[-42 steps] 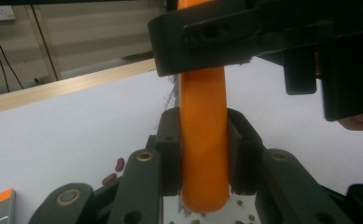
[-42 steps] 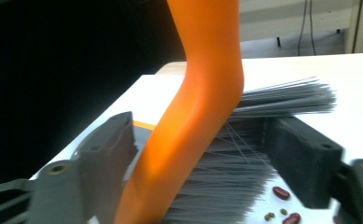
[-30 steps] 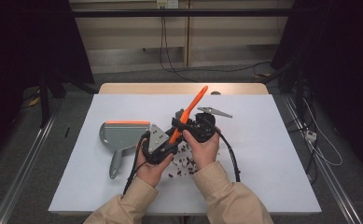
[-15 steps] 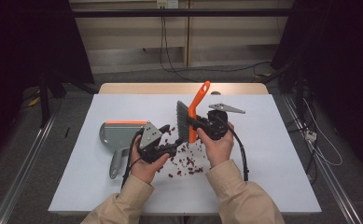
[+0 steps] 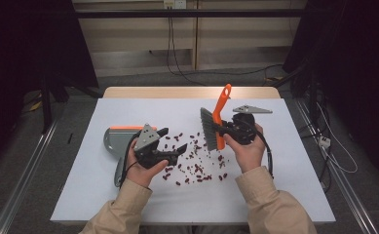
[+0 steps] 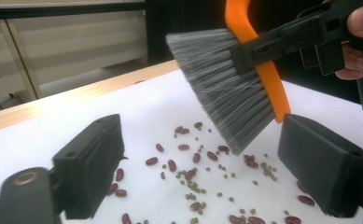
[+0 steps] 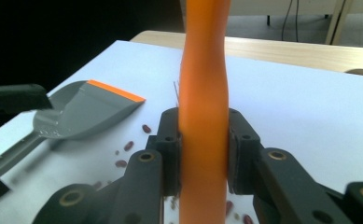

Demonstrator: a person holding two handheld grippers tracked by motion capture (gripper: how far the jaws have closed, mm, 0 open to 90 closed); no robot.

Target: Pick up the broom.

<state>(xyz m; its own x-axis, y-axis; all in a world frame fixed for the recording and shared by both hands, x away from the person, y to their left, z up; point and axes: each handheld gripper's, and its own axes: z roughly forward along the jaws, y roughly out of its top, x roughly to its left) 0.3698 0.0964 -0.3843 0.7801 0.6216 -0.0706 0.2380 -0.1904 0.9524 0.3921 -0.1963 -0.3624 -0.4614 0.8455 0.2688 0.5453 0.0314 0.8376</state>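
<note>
High view: fixed above near edge of white rectangular tabletop (image 5: pixel 128 204), facing fwd and down, whole top in frame. Left gripper view: low, close, looks across scattered dark red beans (image 6: pixel 184 163) toward far edge. Right gripper view: close behind orange plastic brush handle (image 7: pixel 203 93); shares beans w/ both.

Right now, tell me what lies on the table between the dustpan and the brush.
In the high view, scattered red beans lie on the white table between the grey dustpan and the brush, with the open left gripper over them.
</note>
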